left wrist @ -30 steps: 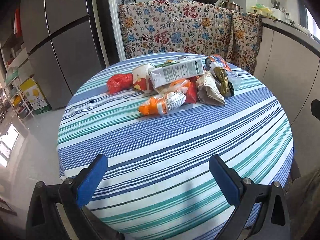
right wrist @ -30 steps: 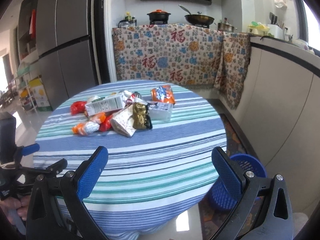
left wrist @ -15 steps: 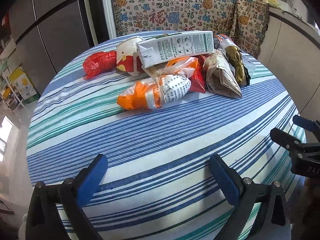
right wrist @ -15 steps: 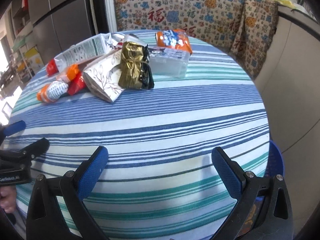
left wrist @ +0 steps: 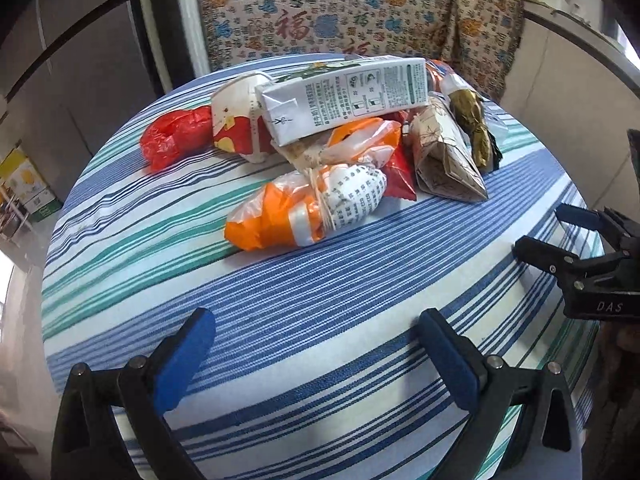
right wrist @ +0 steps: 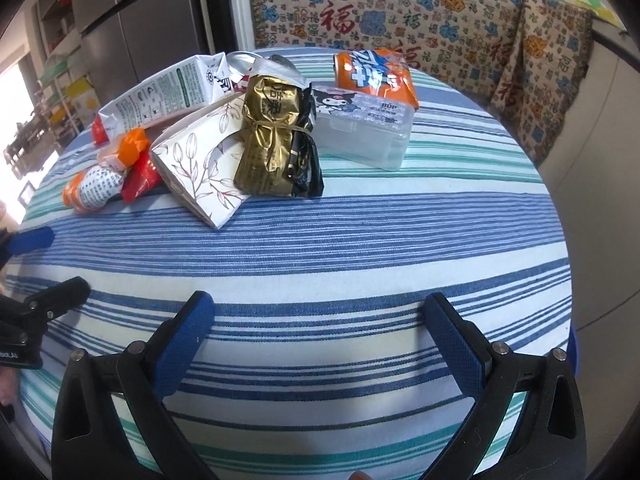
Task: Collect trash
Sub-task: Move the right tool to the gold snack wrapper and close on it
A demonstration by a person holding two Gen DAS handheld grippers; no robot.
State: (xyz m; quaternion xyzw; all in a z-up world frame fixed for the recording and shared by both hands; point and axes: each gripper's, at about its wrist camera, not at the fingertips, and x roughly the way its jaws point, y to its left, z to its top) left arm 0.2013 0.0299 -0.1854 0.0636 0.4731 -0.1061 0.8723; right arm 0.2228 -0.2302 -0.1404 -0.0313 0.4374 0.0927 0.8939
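Note:
A pile of trash lies on the far half of a round striped table [left wrist: 320, 300]: a white milk carton [left wrist: 344, 96], an orange-and-white tied bag [left wrist: 304, 210], a red plastic bag [left wrist: 172, 140], a paper cup [left wrist: 236, 120], a leaf-print paper bag [right wrist: 200, 164], a gold packet [right wrist: 270, 136], a clear plastic box [right wrist: 364, 130] and an orange snack bag [right wrist: 374, 74]. My left gripper [left wrist: 316, 360] is open and empty, over the near table, short of the orange bag. My right gripper [right wrist: 320, 344] is open and empty, short of the gold packet.
A patterned cloth [right wrist: 400, 12] covers the counter behind the table. A grey fridge [right wrist: 140, 12] stands at the back left. White cabinets [left wrist: 568, 68] run along the right. Each gripper shows in the other's view, the right one in the left wrist view [left wrist: 560, 232].
Both grippers have moved forward and lower over the table toward the trash pile, which now looks larger. Both stay open. The trash has not moved.

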